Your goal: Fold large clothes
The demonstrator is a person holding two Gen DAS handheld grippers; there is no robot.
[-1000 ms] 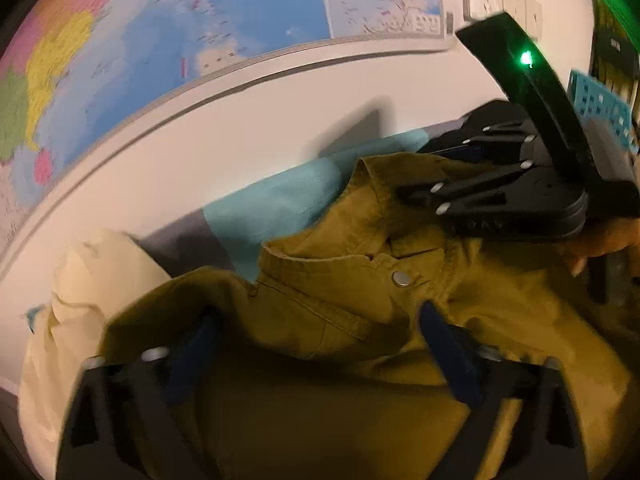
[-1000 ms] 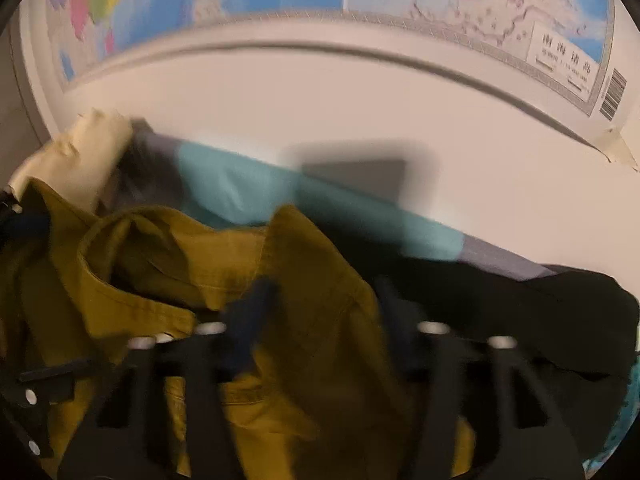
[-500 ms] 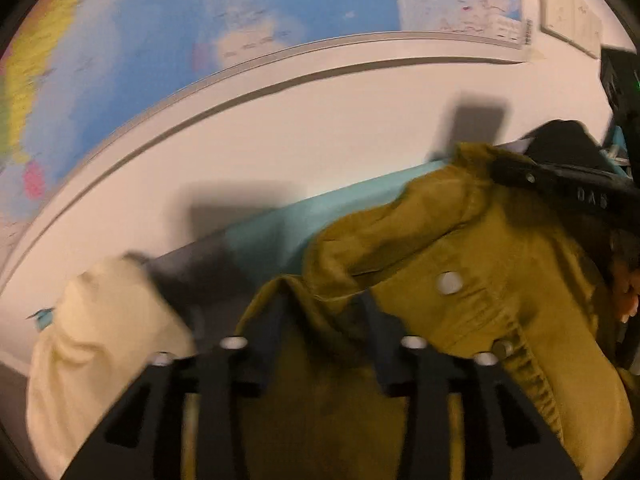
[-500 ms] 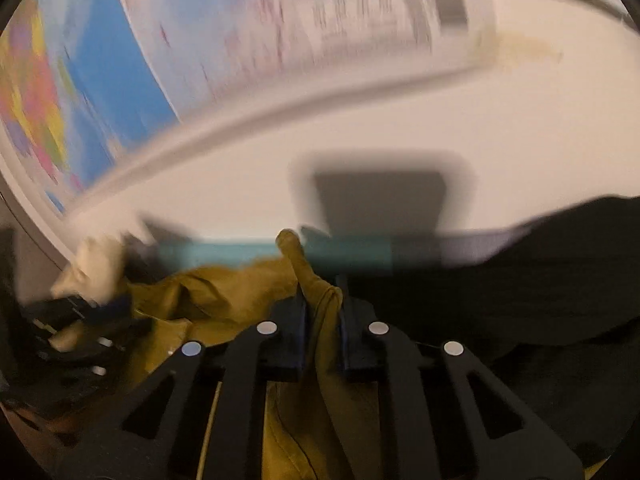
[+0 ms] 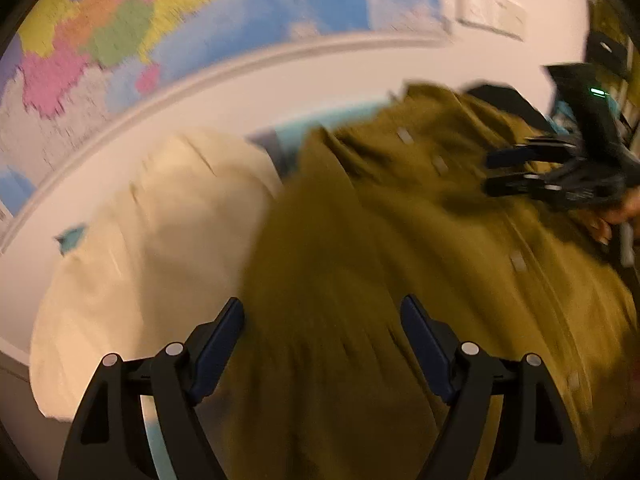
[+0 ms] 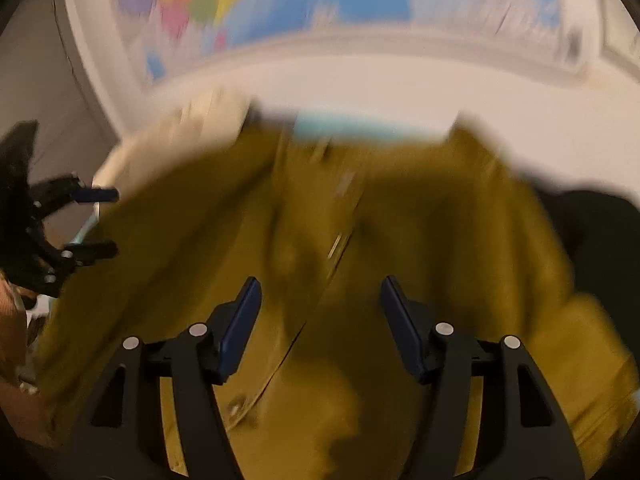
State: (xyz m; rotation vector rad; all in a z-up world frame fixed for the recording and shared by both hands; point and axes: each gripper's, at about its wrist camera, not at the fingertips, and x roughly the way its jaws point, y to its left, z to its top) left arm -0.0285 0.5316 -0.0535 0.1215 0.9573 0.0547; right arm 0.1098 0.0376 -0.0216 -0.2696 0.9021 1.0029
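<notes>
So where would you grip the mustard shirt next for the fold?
Judging loosely, take the mustard shirt at its far collar edge, coming from above with both opening grippers, left gripper and right gripper: the button placket runs up the middle, so the corners either side stay symmetrical.

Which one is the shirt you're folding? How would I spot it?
Look below the big colourful wall map, on the pile of clothes. It is the mustard-yellow shirt with a row of buttons, between a cream garment and a black one.
</notes>
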